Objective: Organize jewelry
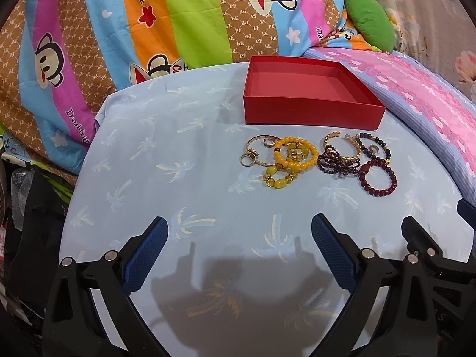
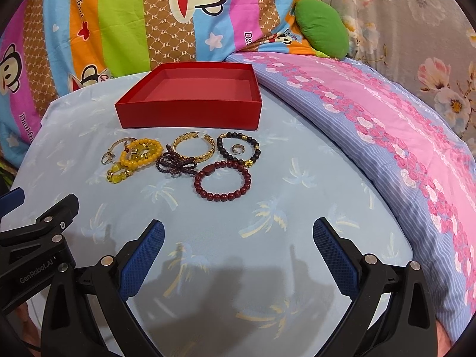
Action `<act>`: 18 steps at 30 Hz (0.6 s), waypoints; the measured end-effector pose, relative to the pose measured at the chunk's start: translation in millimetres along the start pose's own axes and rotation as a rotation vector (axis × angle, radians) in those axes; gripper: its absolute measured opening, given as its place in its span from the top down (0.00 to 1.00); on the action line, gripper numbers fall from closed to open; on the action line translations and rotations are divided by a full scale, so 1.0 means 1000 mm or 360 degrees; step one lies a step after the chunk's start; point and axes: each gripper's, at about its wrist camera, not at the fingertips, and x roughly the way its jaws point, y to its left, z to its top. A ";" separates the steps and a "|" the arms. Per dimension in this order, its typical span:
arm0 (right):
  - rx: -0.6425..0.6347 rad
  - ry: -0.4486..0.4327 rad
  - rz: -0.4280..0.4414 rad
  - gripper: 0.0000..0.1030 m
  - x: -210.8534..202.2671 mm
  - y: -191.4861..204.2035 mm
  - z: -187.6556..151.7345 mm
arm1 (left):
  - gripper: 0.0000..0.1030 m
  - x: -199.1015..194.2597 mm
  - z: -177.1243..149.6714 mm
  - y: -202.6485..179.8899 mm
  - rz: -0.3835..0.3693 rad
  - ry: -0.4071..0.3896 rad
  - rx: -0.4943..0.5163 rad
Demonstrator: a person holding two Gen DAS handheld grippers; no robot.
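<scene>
An empty red box (image 1: 312, 113) (image 2: 190, 113) sits at the far side of a pale blue palm-print cloth (image 1: 178, 178) (image 2: 297, 208). In front of it lie several bracelets and rings: a yellow bead bracelet (image 1: 297, 156) (image 2: 141, 153), a gold bangle (image 2: 195, 147), a dark purple bead strand (image 1: 337, 163) (image 2: 175, 163), a black bead bracelet (image 2: 238, 148) around a silver ring (image 2: 237, 148), and a dark red bead bracelet (image 1: 379, 178) (image 2: 221, 181). My left gripper (image 1: 239, 229) and right gripper (image 2: 238, 232) both stand open and hold nothing, nearer than the jewelry.
A striped cartoon-monkey quilt (image 1: 119, 29) (image 2: 119, 15) is piled behind the cloth. A pink flowered blanket (image 2: 386, 134) rises on the right, with a green cushion (image 1: 370, 20) (image 2: 321, 26) behind. A black bag (image 1: 32, 223) lies at the left edge.
</scene>
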 end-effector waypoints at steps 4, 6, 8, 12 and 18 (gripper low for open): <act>0.0003 -0.0005 -0.0004 0.06 0.000 -0.001 0.000 | 0.10 0.001 0.001 -0.001 -0.0002 -0.0003 -0.0003; 0.0001 -0.0007 -0.0008 0.06 -0.001 -0.001 0.000 | 0.10 0.001 0.001 -0.001 -0.0005 -0.0003 -0.0005; 0.0001 -0.0008 -0.0010 0.06 -0.001 -0.001 0.000 | 0.10 0.000 0.001 -0.001 -0.0003 -0.0004 -0.0004; 0.0003 -0.0011 -0.0008 0.06 -0.002 -0.001 -0.001 | 0.10 0.001 0.001 -0.001 -0.0004 -0.0006 -0.0003; -0.0004 -0.0006 -0.0016 0.06 -0.003 -0.001 -0.002 | 0.10 -0.003 0.000 0.000 -0.0033 -0.0017 -0.0030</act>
